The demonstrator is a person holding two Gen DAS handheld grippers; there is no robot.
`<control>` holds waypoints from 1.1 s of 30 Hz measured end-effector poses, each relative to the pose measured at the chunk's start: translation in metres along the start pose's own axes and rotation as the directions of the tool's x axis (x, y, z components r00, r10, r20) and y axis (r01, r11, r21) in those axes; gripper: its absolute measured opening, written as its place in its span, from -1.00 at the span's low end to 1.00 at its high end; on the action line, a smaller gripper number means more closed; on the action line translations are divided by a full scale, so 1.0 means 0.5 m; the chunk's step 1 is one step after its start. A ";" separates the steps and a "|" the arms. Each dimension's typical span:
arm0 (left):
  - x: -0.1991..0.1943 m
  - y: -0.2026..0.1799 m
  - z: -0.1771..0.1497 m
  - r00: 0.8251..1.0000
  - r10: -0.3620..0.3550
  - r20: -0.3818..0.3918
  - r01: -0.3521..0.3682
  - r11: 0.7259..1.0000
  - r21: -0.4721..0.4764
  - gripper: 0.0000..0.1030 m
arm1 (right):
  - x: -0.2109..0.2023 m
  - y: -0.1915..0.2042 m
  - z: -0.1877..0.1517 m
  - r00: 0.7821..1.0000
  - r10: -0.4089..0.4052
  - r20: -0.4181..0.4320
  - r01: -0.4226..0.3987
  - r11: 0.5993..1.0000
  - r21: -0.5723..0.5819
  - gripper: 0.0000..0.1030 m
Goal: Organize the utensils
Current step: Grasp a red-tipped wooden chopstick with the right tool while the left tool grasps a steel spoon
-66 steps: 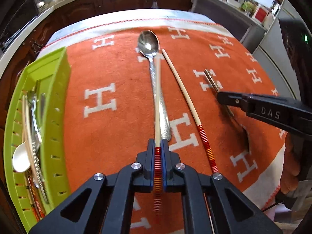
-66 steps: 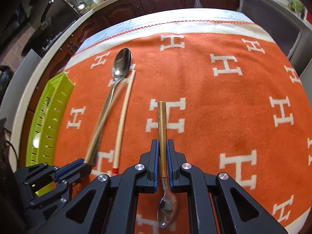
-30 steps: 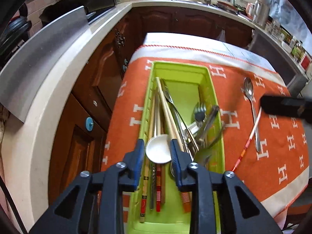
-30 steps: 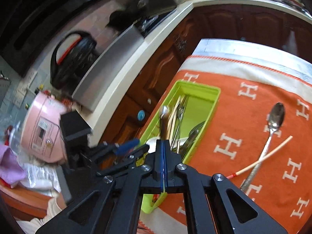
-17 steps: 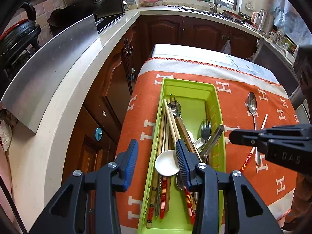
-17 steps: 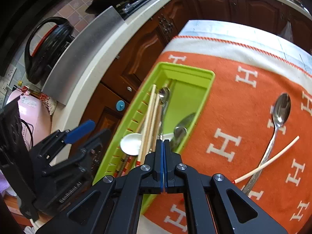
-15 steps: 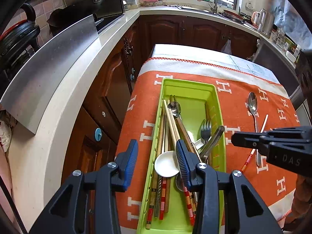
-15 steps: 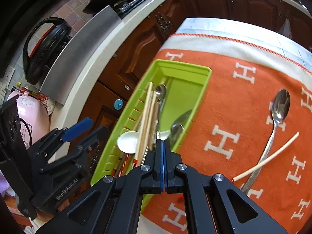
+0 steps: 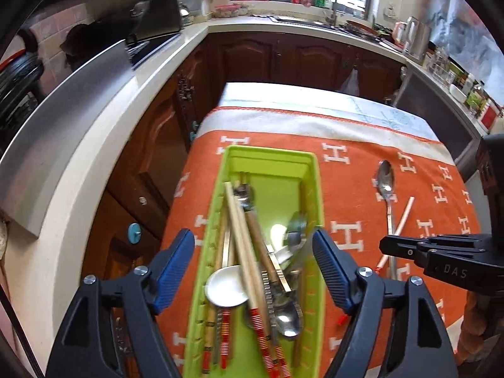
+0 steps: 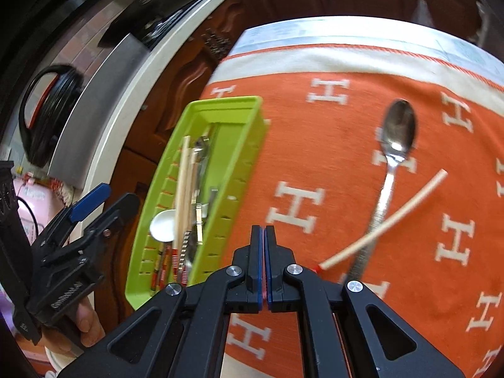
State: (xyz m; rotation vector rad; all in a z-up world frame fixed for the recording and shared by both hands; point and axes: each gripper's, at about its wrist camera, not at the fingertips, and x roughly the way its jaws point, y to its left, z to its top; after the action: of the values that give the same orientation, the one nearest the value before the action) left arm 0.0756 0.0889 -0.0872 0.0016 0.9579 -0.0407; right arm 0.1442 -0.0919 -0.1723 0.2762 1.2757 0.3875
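A lime green utensil tray (image 9: 316, 189) (image 10: 242, 170) lies on the orange blanket and holds chopsticks (image 9: 244, 252), a white spoon (image 9: 225, 288), forks and metal spoons. My left gripper (image 9: 253, 249) is wide open and empty above the tray's near half. My right gripper (image 10: 262, 236) is shut and empty, over the blanket right of the tray. A long silver spoon (image 9: 386, 189) (image 10: 397, 132) and one pale chopstick (image 9: 401, 223) (image 10: 387, 220) lie crossed on the blanket to the right.
The orange blanket (image 9: 352, 170) with white H marks covers the table. A white counter (image 9: 104, 145) with dark wood cabinets runs to the left and behind. A pink appliance (image 10: 31, 201) stands at far left.
Both grippers let their utensils go into the tray. My left gripper has opened wider above the tray. My right gripper has moved right, off the tray, staying shut.
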 end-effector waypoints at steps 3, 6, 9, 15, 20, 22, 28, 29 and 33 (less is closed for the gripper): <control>0.002 -0.031 0.005 1.000 -0.022 -0.007 0.022 0.999 0.031 0.49 | -0.011 -0.045 -0.009 1.000 -0.002 0.004 0.002 0.998 0.059 -0.85; 0.005 -0.072 0.009 0.999 -0.043 -0.007 0.044 0.996 0.078 0.52 | -0.018 -0.092 -0.018 1.000 -0.002 0.010 0.001 0.992 0.124 -0.73; 0.007 -0.106 0.012 0.999 -0.044 0.002 0.044 0.991 0.126 0.65 | -0.021 -0.130 -0.025 1.000 0.010 0.002 -0.010 0.985 0.173 -0.71; 0.017 -0.140 0.024 0.998 -0.056 0.005 0.055 0.985 0.164 0.66 | -0.011 -0.167 -0.039 0.999 0.035 -0.013 -0.031 0.970 0.243 -0.71; 0.030 -0.138 0.027 0.998 -0.058 -0.005 0.058 0.987 0.152 0.66 | 0.015 -0.167 -0.043 0.999 0.044 -0.032 -0.034 0.964 0.265 -0.71; 0.034 -0.134 0.027 0.999 -0.052 -0.008 0.052 0.987 0.150 0.66 | 0.029 -0.164 -0.038 0.998 0.037 -0.041 -0.024 0.964 0.265 -0.71; 0.042 -0.111 0.029 0.999 -0.044 -0.007 0.044 0.991 0.126 0.66 | 0.064 -0.140 -0.026 0.998 -0.028 -0.063 0.043 0.965 0.260 -0.70; 0.041 -0.108 0.029 0.999 -0.044 -0.006 0.045 0.992 0.122 0.66 | 0.069 -0.132 -0.023 0.997 -0.053 -0.061 0.067 0.966 0.250 -0.70; 0.043 -0.089 0.031 0.999 -0.050 -0.004 0.050 0.994 0.095 0.66 | 0.079 -0.092 -0.016 0.985 -0.167 -0.048 0.173 0.968 0.183 -0.67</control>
State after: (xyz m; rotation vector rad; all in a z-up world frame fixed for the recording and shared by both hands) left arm 0.0988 0.0435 -0.0951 0.0653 0.9571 -0.1322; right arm 0.1521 -0.1165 -0.2276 0.3169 1.3589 0.1260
